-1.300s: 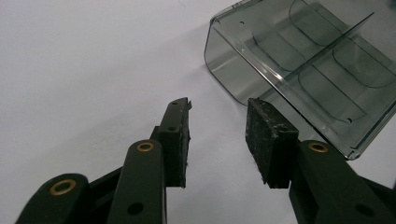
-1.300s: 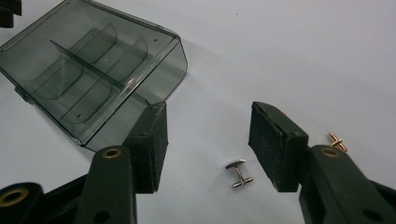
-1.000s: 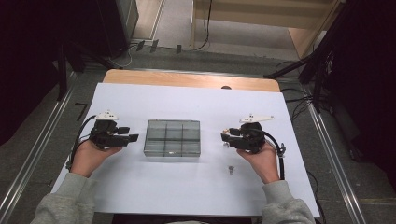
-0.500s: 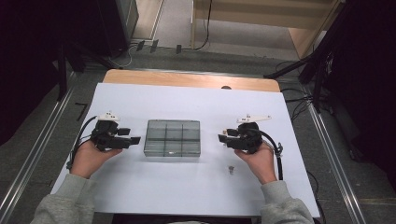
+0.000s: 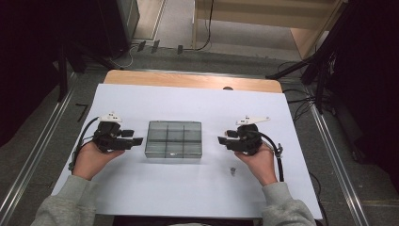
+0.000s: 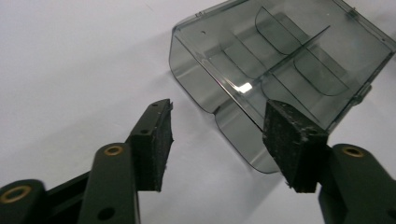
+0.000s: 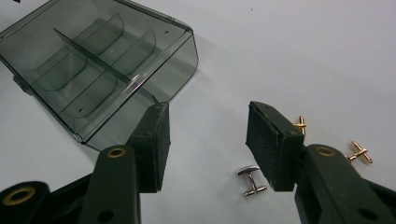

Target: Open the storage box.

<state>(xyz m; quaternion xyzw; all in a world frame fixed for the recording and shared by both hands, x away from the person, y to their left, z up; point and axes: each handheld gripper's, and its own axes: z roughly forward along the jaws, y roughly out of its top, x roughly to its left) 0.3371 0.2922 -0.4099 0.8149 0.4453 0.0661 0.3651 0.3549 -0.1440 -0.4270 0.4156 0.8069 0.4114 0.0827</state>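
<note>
Jaws of the left gripper (image 5: pixel 137 141) stand apart, having just been closing on nothing; the right gripper (image 5: pixel 221 140) has been opening, also empty. Between them lies the smoky compartment box (image 5: pixel 174 139), at the left gripper's three o'clock. Cufflinks (image 7: pixel 251 179) lie beside the right jaws.

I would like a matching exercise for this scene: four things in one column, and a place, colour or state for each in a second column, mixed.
1. box
2. left gripper
3. silver cufflink
4. gold cufflink

a. open, holds nothing
b. smoky clear, with dividers
c. lies beside the right gripper's jaw
d. farthest right in the right gripper view

Pairs: 1-b, 2-a, 3-c, 4-d
</note>
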